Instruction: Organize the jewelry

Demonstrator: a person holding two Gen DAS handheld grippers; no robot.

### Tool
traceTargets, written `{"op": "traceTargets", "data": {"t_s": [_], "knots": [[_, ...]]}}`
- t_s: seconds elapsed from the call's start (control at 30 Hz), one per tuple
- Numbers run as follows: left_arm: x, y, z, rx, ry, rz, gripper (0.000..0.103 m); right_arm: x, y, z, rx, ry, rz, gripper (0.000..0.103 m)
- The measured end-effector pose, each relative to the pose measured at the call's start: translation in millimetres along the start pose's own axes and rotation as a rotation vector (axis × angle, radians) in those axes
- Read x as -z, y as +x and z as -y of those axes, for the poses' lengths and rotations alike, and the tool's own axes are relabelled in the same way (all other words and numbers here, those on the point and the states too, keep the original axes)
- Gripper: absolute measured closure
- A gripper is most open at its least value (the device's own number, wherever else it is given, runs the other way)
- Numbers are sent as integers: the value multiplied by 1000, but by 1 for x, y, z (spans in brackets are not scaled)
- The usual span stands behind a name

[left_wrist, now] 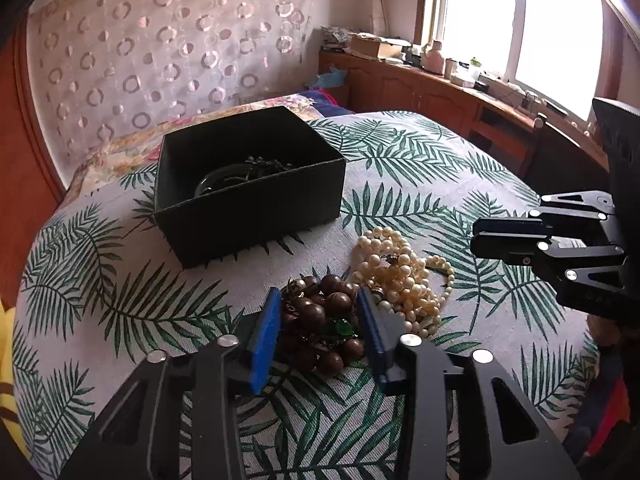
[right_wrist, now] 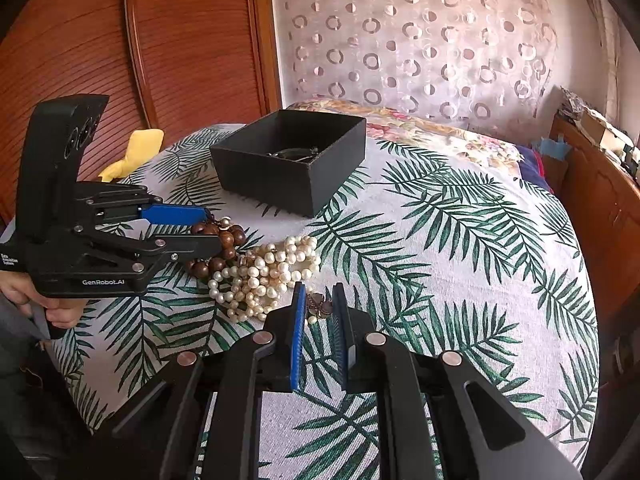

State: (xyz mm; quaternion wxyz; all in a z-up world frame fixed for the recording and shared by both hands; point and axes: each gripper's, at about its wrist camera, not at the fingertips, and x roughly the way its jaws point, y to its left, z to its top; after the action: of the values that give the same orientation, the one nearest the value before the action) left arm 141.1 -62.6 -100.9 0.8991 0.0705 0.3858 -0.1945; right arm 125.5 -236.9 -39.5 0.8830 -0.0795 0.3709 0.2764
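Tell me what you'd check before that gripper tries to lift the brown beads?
1. Left gripper open around the brown bead bracelet: ok.
2. Fingers low enough to pinch the beads: cannot tell.
3. Beads free of the pearl necklace: not ok, the heaps touch.
4. Black box open to receive them: ok; some jewelry already lies inside.
5. Right gripper clear of the beads: ok; it sits beyond the pearls, by a small clasp piece.

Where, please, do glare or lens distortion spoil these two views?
Left wrist view: the window is blown out white, the box interior dark. Right wrist view: evenly lit, no glare, pearls sharp. Both: fisheye bends the bedspread edges, corners vignetted black.
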Motion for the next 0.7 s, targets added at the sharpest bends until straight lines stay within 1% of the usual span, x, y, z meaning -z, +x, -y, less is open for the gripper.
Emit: {"op": "traceTargets", "data": {"t_s": [0.03, 0.1, 0.13, 0.4, 0.6, 0.7], "knots": [[0, 0, 0, 1, 2, 2, 72, 0, 1, 0, 0, 1, -1, 88], [1, -2, 0, 1, 8, 14, 84, 1, 1, 0, -1, 1, -2, 88], [1, -4, 0, 2, 9, 20, 87, 1, 2, 0, -1, 1, -3, 88], [-4, -21, -5, 18, -5, 56, 88, 1, 4, -1, 0, 2, -4, 88], [-13, -42, -16, 54, -51, 109, 88, 1, 3, -2, -1, 0, -3, 88], [-17, -49, -23, 69, -70, 122, 88, -1, 3, -3, -1, -2, -1, 88]]}}
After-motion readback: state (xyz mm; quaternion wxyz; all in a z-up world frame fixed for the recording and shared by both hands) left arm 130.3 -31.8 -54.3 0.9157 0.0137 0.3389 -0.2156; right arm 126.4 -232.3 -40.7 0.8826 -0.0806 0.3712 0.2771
